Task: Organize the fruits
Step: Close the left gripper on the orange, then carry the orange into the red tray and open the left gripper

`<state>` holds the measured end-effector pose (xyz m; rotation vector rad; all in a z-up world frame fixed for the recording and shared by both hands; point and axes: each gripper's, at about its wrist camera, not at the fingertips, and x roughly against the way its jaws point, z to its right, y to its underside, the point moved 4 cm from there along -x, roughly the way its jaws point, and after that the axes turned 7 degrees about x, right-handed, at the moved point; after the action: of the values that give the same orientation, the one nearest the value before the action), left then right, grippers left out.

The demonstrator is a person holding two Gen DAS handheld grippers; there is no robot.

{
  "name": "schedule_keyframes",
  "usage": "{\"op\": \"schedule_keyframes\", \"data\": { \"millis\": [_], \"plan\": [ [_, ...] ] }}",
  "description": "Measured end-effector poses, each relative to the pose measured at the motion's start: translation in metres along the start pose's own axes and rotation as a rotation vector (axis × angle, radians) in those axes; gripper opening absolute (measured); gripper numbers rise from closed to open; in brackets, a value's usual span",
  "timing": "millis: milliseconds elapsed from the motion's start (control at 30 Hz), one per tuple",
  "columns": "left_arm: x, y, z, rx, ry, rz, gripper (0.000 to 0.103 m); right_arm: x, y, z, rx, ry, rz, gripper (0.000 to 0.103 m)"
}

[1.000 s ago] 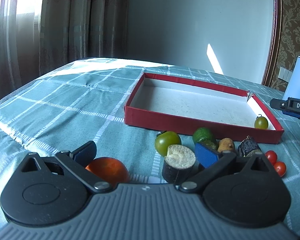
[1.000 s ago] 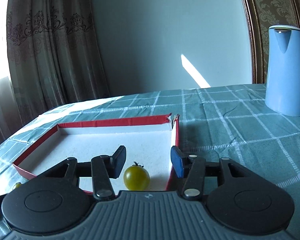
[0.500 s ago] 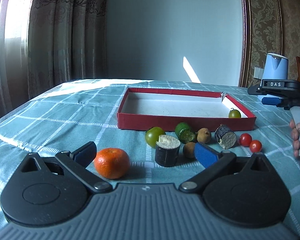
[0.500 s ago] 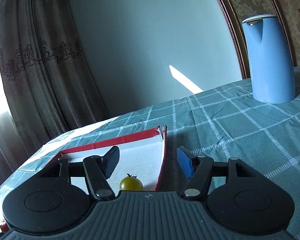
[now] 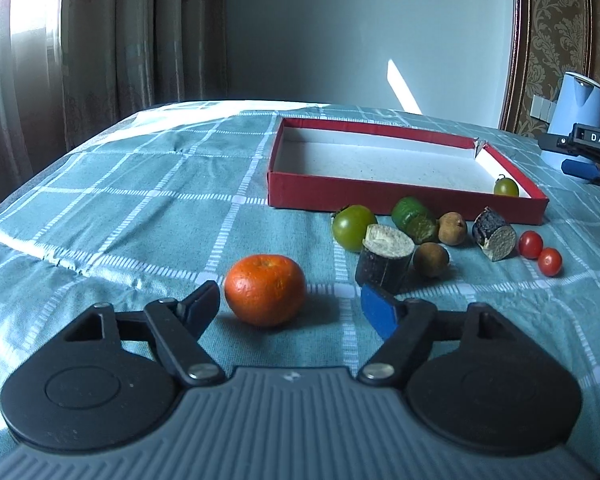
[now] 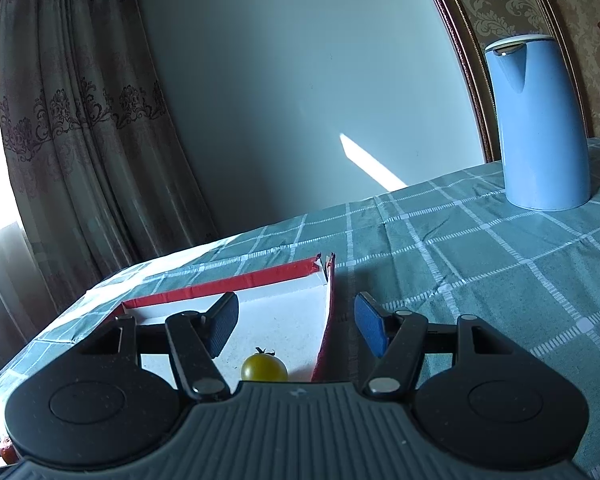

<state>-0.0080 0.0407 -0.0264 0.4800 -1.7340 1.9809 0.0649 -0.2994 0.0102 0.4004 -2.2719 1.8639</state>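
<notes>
Between parted jaws, orange

daylight fr window L | sun streak on wall | fisheye warp edges | sharp

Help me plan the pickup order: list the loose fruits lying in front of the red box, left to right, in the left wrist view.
Orange → green tomato → green lime piece → two red cherry tomatoes.

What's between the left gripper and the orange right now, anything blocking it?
Nothing visible. The left gripper is open and the orange sits on the cloth just ahead of its fingertips, with the cut dark piece off to its right.
</notes>
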Motion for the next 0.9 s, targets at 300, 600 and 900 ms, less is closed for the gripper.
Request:
{"op": "schedule_keyframes", "data": {
  "millis": [300,600,900],
  "plan": [
    [-0.002,-0.003,-0.006,0.014,-0.039,0.000,0.041,0.002,-0.001,0.001,0.012,0.026,0.015,0.072],
    [-0.001,-0.003,-0.008,0.032,-0.035,0.017,0.040,0.041,0.014,-0.003,0.038,0.045,-0.011,0.078],
    [0.003,-0.005,-0.015,0.073,-0.019,0.037,0.039,0.085,0.057,-0.017,0.142,0.108,-0.175,0.081]
  ]
}}
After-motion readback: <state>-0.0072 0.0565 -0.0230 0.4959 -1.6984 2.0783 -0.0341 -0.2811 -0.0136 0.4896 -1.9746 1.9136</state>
